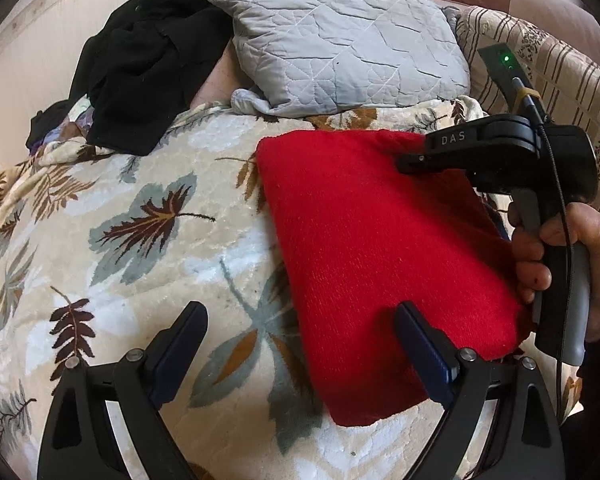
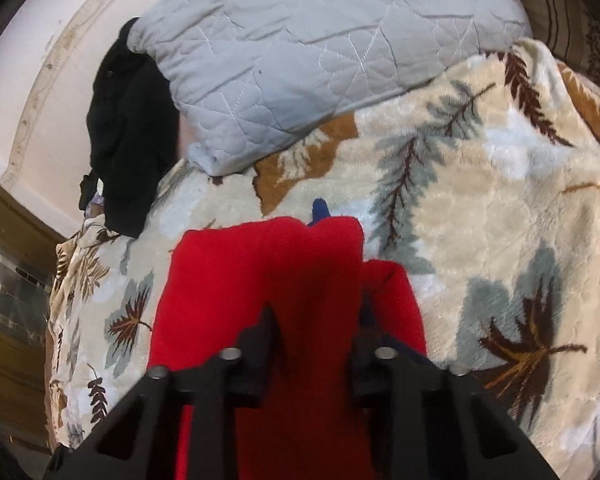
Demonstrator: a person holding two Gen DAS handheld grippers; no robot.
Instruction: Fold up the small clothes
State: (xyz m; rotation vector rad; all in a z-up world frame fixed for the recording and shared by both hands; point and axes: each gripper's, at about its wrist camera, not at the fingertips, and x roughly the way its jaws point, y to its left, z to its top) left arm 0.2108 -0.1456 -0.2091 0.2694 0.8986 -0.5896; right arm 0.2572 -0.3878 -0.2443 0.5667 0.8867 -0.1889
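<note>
A red knitted garment (image 1: 384, 264) lies folded into a flat rectangle on the leaf-patterned blanket (image 1: 148, 216). My left gripper (image 1: 300, 320) is open and empty, its right finger over the garment's near edge. My right gripper (image 1: 412, 160) reaches over the garment's far right corner in the left wrist view. In the right wrist view my right gripper (image 2: 320, 220) is shut on the red garment (image 2: 260, 300); red cloth is bunched between the fingers, and only a blue fingertip (image 2: 320, 208) pokes out above it.
A grey quilted pillow (image 1: 340, 44) lies at the back of the bed. A pile of black clothing (image 1: 148, 68) sits at the back left beside it. A striped patterned cover (image 1: 548, 68) is at the back right. A wall runs behind on the left.
</note>
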